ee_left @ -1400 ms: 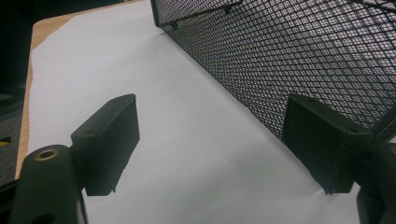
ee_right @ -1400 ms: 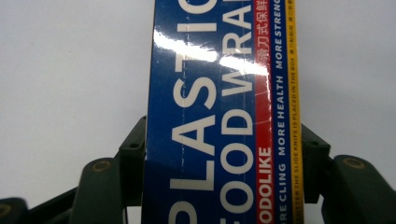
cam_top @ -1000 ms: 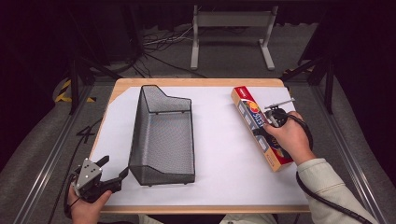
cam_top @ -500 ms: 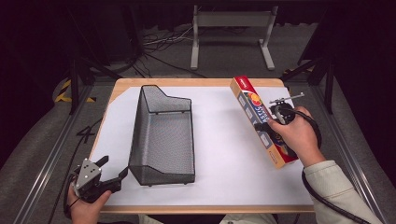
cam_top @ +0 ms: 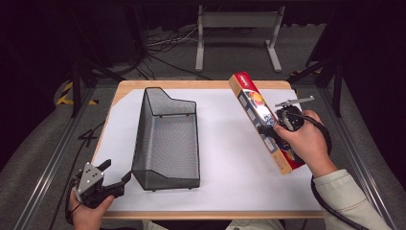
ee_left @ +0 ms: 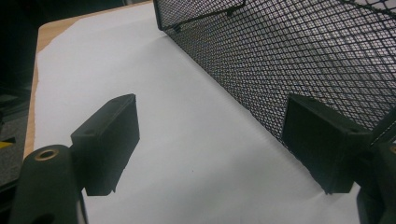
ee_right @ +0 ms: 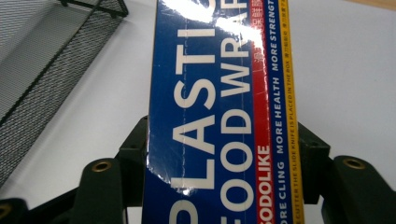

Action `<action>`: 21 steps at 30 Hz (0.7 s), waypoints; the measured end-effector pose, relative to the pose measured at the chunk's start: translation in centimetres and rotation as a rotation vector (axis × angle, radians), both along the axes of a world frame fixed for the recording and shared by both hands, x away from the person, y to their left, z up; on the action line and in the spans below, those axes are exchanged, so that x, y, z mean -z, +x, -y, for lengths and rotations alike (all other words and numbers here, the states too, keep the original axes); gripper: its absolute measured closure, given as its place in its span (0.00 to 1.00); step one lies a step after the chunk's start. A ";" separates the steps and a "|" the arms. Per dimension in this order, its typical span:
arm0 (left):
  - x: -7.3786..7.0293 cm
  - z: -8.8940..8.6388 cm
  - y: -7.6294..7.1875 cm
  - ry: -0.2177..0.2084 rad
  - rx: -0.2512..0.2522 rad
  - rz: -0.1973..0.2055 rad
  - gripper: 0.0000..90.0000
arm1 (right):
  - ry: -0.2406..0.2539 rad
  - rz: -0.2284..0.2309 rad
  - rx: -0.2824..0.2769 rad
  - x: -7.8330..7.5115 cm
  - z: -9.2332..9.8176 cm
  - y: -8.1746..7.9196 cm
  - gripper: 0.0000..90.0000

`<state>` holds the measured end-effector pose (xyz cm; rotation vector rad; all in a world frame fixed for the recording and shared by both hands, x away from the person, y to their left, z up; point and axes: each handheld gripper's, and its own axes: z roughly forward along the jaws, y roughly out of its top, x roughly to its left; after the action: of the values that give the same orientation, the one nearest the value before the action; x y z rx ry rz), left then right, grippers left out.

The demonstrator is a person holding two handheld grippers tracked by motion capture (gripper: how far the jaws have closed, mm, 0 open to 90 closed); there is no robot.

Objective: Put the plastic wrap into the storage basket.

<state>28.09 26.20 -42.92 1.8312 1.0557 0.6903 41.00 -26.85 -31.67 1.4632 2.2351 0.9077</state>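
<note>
Lifted since before, plastic wrap box (cam_top: 263,122) tilts, long axis pointing far-left.

Blue-red wrap box (ee_right: 219,116), black mesh basket (cam_top: 167,139)

The right tool (cam_top: 276,125) has lifted the plastic wrap box (cam_top: 258,112) off the bench (cam_top: 230,158) near its right edge, far end tilted up.
</note>
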 end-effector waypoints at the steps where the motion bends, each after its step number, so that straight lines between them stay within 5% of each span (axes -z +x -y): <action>1: 0.0 0.0 0.0 0.002 0.000 0.001 0.22 | 0.001 0.017 -0.024 -0.2 -0.3 -0.2 0.44; 10: 0.0 -0.1 -0.1 -0.002 -0.003 0.000 0.22 | 0.012 0.047 -0.113 -0.9 -3.6 -0.9 0.44; 21: 0.0 -0.2 -0.1 -0.003 -0.002 0.001 0.22 | 0.074 0.015 -0.201 -1.5 -7.9 -1.1 0.44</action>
<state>28.01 26.37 -42.95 1.8269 1.0576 0.6900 39.89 -18.93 -30.14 1.2731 2.3937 1.0694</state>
